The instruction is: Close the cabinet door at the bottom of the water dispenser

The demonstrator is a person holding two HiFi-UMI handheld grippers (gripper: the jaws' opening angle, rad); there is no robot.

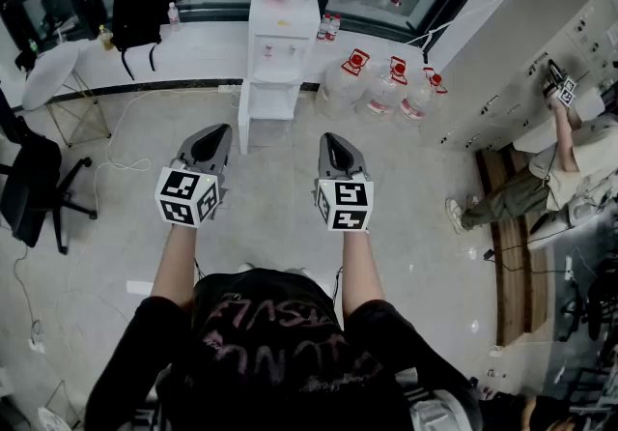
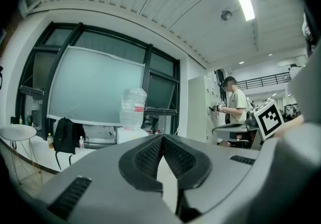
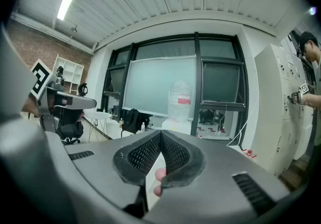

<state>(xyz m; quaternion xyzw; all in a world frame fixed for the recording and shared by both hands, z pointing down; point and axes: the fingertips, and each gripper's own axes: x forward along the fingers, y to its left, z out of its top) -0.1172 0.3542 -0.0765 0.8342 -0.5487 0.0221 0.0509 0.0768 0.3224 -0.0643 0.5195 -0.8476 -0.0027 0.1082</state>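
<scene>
A black backpack (image 1: 143,9) is sitting on the white ledge (image 1: 208,47) under the windows, with a small clear bottle (image 1: 173,15) standing just beside it. A round white table (image 1: 48,71) and a black office chair (image 1: 34,183) are standing at the left. Three clear water jugs (image 1: 386,89) with red caps are lying on the floor. At the right, a person (image 1: 555,178) is reaching up to white lockers (image 1: 521,52).

Pale tiled floor (image 1: 280,216), dark-framed windows (image 3: 159,85), black office chair (image 1: 29,178), round white table (image 1: 50,71)
</scene>
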